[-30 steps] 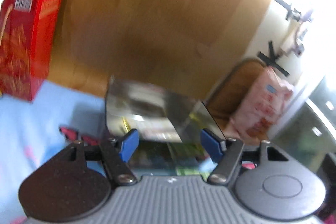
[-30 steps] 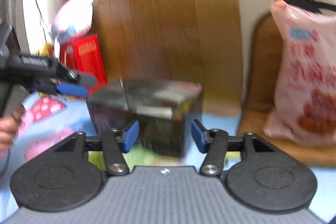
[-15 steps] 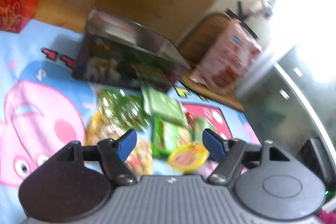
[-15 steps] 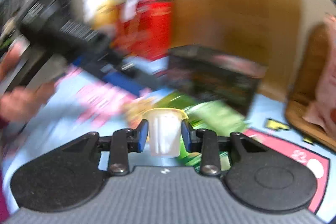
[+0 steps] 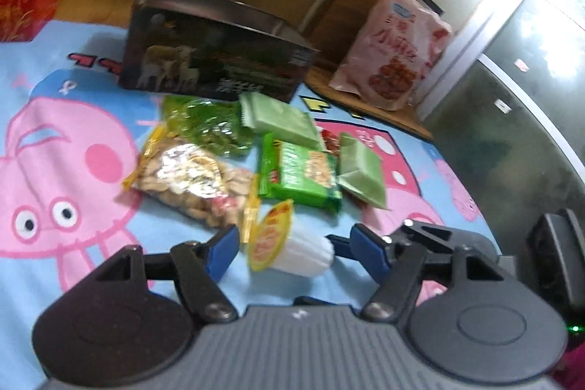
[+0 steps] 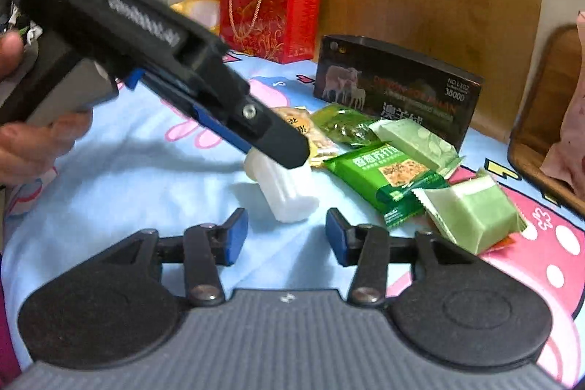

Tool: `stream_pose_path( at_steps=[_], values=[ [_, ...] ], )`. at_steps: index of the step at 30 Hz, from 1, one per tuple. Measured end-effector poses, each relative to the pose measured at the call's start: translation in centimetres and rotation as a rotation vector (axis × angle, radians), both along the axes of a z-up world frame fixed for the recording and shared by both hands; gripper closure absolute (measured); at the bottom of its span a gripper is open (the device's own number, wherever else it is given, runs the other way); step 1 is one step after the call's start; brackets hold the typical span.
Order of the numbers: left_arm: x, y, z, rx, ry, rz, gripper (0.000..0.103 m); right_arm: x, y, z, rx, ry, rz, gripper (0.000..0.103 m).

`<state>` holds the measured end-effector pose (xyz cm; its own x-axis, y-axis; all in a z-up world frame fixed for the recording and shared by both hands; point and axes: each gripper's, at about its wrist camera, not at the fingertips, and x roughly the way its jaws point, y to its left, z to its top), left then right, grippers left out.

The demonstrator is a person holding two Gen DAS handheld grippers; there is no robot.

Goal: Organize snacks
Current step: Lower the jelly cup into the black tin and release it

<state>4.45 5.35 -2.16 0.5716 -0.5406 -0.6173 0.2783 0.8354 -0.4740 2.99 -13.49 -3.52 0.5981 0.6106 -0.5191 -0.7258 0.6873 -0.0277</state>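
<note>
We hover both open grippers, left (image 5: 289, 249) and right (image 6: 287, 231), around the cup (image 6: 283, 187); snacks (image 5: 298, 170) wait at twelve o'clock.

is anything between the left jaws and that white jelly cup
Nothing visible does. The white jelly cup lies tipped on the blue cloth between the open left gripper jaws; the snack packets lie beyond it.
</note>
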Motion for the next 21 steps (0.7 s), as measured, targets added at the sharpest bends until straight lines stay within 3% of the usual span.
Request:
stream_pose_path(
  at_steps=[2,3,4,5,7,11,16,21],
  values=[
    [0.2,0.0,-0.2,-0.004,0.003,0.002,0.038,0.5,0.3,-0.2,0.007,0.007,0.004,0.052],
    [0.4,-0.1,-0.3,-0.007,0.006,-0.01,0.05,0.3,0.3,-0.1,0.016,0.019,0.008,0.054],
    [0.7,-0.2,-0.7,-0.014,0.025,-0.028,0.056,0.6,0.4,-0.1,0.025,0.026,0.007,0.064],
    [0.9,-0.3,-0.8,-0.008,0.038,-0.025,0.058,0.0,0.3,0.3,0.023,0.01,-0.008,0.068],
    [0.9,-0.1,-0.4,-0.018,0.032,-0.026,0.058,-0.2,0.0,0.8,0.048,0.005,-0.011,0.068],
    [2.0,1.1,2.0,-0.065,-0.013,-0.033,0.057,0.1,0.3,3.0,0.066,-0.09,-0.02,0.069],
    [6.8,1.4,5.4,-0.035,-0.115,0.006,0.057,5.6,1.5,5.7,0.093,-0.15,-0.067,0.068],
    [13.3,1.7,6.9,-0.009,-0.137,0.072,0.057,12.6,2.4,7.0,0.147,-0.111,-0.114,0.068]
  ],
)
